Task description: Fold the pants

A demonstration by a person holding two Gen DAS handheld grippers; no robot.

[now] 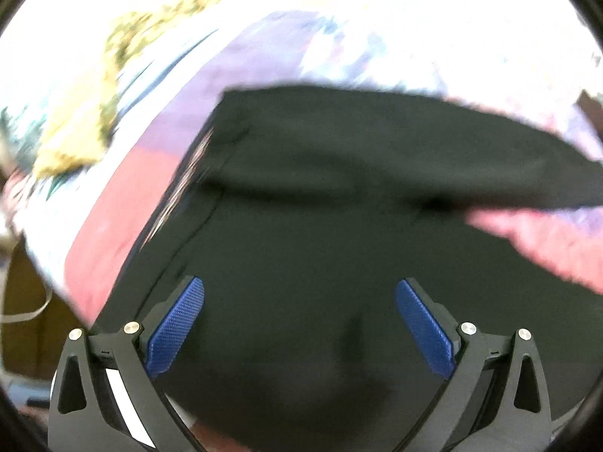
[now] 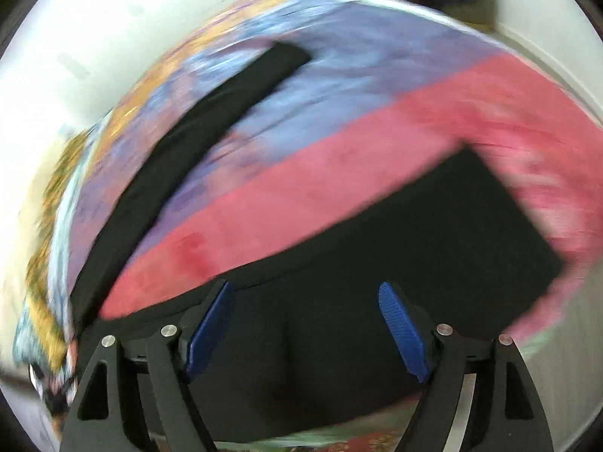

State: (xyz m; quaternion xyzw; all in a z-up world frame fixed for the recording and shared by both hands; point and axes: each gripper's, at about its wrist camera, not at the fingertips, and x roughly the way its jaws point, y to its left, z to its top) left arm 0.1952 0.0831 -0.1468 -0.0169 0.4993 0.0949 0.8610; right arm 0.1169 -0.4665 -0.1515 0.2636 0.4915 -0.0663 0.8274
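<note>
Black pants [image 1: 339, 226] spread on a bed covered by a patchwork bedspread [image 1: 113, 233] with pink, lilac and pale blue blocks. In the left wrist view the dark fabric fills the lower and middle frame, with a fold or crease running across it and a seam down its left side; a striped trim shows along that left edge. In the right wrist view the pants [image 2: 433, 233] show two legs: one wide leg lying toward the right on the pink block, one narrow leg stretching up and left across the lilac block; the crotch or waist area sits just ahead of the fingers.

Left gripper [image 1: 299, 324]: blue-padded fingers [image 1: 175, 331] spread wide, nothing between them, hovering over the black fabric; contact cannot be told. Right gripper [image 2: 307, 329]: fingers [image 2: 405, 329] also spread apart, released, over the pants near the leg junction.

Both views motion-blurred. A yellow floral fabric [image 1: 75, 139] lies at the bedspread's far left edge. White wall [image 2: 94, 37] behind the bed in the right view.
</note>
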